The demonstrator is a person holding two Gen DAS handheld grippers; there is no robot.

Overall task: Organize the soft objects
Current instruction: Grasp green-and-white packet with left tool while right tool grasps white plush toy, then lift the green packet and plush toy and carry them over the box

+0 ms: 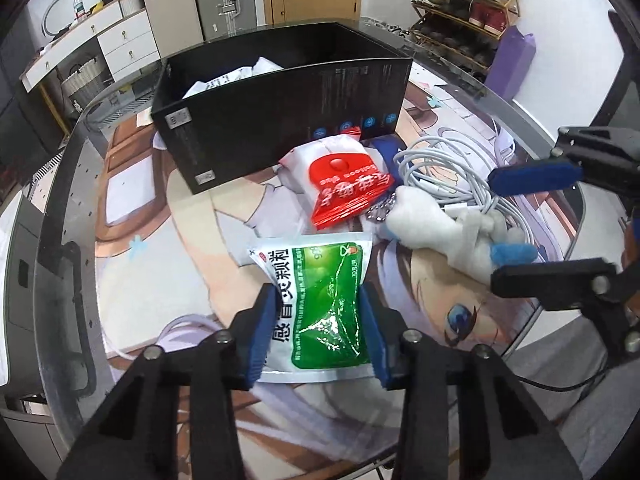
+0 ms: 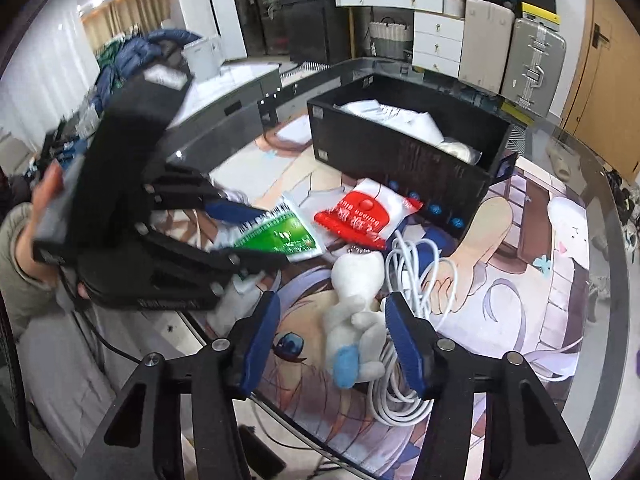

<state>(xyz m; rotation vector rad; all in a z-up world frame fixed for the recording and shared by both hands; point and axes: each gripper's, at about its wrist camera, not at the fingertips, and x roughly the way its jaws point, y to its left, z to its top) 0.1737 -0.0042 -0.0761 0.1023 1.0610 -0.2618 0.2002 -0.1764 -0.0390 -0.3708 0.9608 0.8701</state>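
1. Your left gripper (image 1: 320, 328) is pinching the green-and-white medicine sachet (image 1: 320, 300) between its blue pads, narrowed onto the packet's lower part; the packet is crumpling under the squeeze and, seen from the right wrist, its far end is tilting up off the table mat (image 1: 180, 216).
2. Your right gripper (image 2: 332, 344) is hanging part-open astride the white plush toy (image 2: 356, 320); its pads are standing on either side and I cannot tell that either is pressing the plush yet.
3. The plush is lying on the mat, touching the coiled white charging cable (image 2: 416, 280), which is running under the right pad.
4. Just beyond, the red-and-white balloon-glue packet (image 1: 344, 176) is resting against the near wall of the black box (image 1: 256, 132).
5. The box is already holding some white packets, so the sorting is looking partly done; sachet, plush, red packet and perhaps the cable are waiting outside.
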